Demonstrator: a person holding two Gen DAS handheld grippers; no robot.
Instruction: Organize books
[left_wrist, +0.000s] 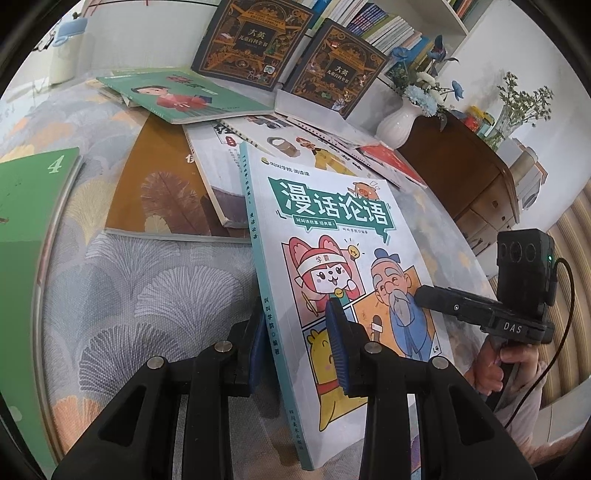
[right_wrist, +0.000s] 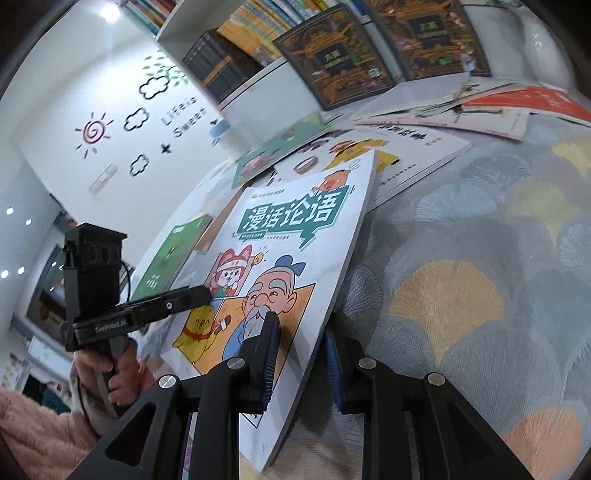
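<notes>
Left wrist view. My left gripper (left_wrist: 301, 345) is clamped on the comic book (left_wrist: 332, 266) at its spine edge: one blue pad (left_wrist: 338, 347) lies on the front cover, the other sits under the spine, and both press the book. The book is tilted, its near end raised off the patterned tablecloth (left_wrist: 147, 280). Its far end reaches over a brown book (left_wrist: 159, 192) and a pale book (left_wrist: 218, 177) lying flat. Farther back lie a green picture book (left_wrist: 184, 96) and several thin books fanned out. Two dark ornate books (left_wrist: 255, 40) lean upright against a bookshelf (left_wrist: 373, 22). A green book marked 4 (left_wrist: 33, 206) lies at the left edge. A white vase (left_wrist: 399, 122) with blue flowers stands beside a wooden drawer cabinet (left_wrist: 476, 184). At right, my right gripper (left_wrist: 424, 295) touches the cover's far edge, held by a hand (left_wrist: 495, 365).

Right wrist view. My right gripper (right_wrist: 301, 354) straddles the opposite edge of the comic book (right_wrist: 295, 240). One pad (right_wrist: 267, 354) rests on the cover; the other (right_wrist: 334, 365) is below the edge with a small gap showing, so the fingers are slightly parted and not pressing. At left, my left gripper (right_wrist: 201, 293) lies against the cover, held by a hand (right_wrist: 122, 373) in a pink fuzzy sleeve (right_wrist: 40, 432). The tablecloth (right_wrist: 480, 258) fills the right side.
</notes>
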